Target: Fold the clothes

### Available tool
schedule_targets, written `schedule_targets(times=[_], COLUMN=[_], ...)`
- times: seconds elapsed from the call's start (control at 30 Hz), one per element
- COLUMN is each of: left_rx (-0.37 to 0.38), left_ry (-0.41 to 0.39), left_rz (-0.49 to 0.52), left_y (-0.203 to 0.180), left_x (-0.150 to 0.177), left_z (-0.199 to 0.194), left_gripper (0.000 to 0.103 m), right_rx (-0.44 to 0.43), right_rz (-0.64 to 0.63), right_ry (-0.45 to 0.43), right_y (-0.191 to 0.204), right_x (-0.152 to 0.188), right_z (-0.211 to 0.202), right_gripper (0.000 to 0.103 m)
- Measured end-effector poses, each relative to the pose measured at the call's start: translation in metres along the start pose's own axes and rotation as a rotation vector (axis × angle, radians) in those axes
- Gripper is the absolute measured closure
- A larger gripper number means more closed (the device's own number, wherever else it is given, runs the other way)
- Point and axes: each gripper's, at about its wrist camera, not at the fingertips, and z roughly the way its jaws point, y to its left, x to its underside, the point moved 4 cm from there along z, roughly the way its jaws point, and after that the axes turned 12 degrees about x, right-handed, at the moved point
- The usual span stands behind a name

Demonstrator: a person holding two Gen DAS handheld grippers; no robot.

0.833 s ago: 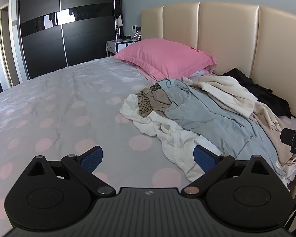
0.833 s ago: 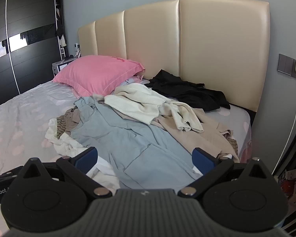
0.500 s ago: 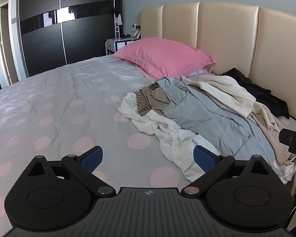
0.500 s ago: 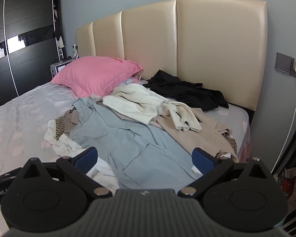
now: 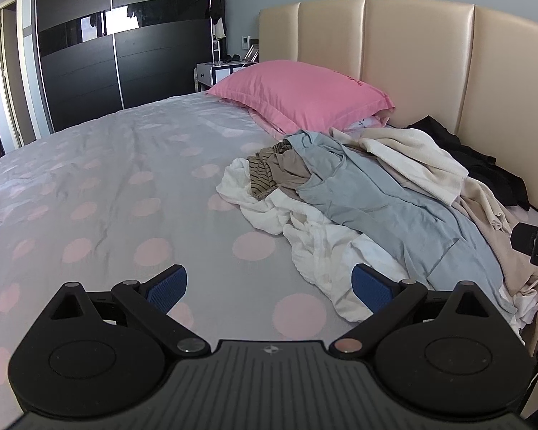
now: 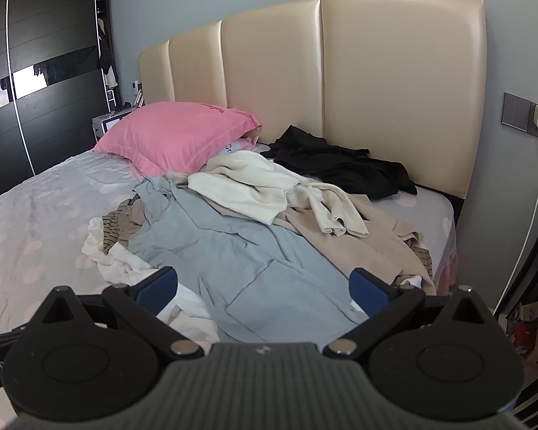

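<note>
A heap of clothes lies on the right half of the bed: a light blue shirt on top, a white garment under its near edge, a brown striped piece, a cream sweater, a beige garment and a black garment by the headboard. My left gripper is open and empty above the bedspread, left of the heap. My right gripper is open and empty above the blue shirt's near end.
The grey bedspread with pink dots stretches left of the heap. A pink pillow lies against the cream headboard. A dark wardrobe and a small nightstand stand beyond. A charger cable hangs from the wall socket at right.
Both grippers have drifted slightly back and up from the bed; the heap sits a little lower and smaller in view. Both stay open and the clothes have not moved.
</note>
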Motion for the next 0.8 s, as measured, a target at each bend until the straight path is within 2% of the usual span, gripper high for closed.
schedule_targets(times=[0.8], left_rx=[-0.011], left_ry=[0.009], left_rz=[-0.011], left_y=[0.0028], left_x=[0.0020], left_z=[0.0000], left_gripper=[0.003], right_rx=[-0.005], right_rz=[-0.011], right_ry=[-0.005], right_y=[0.0042], right_x=[0.0035], right_z=[0.0005], right_gripper=[0.001])
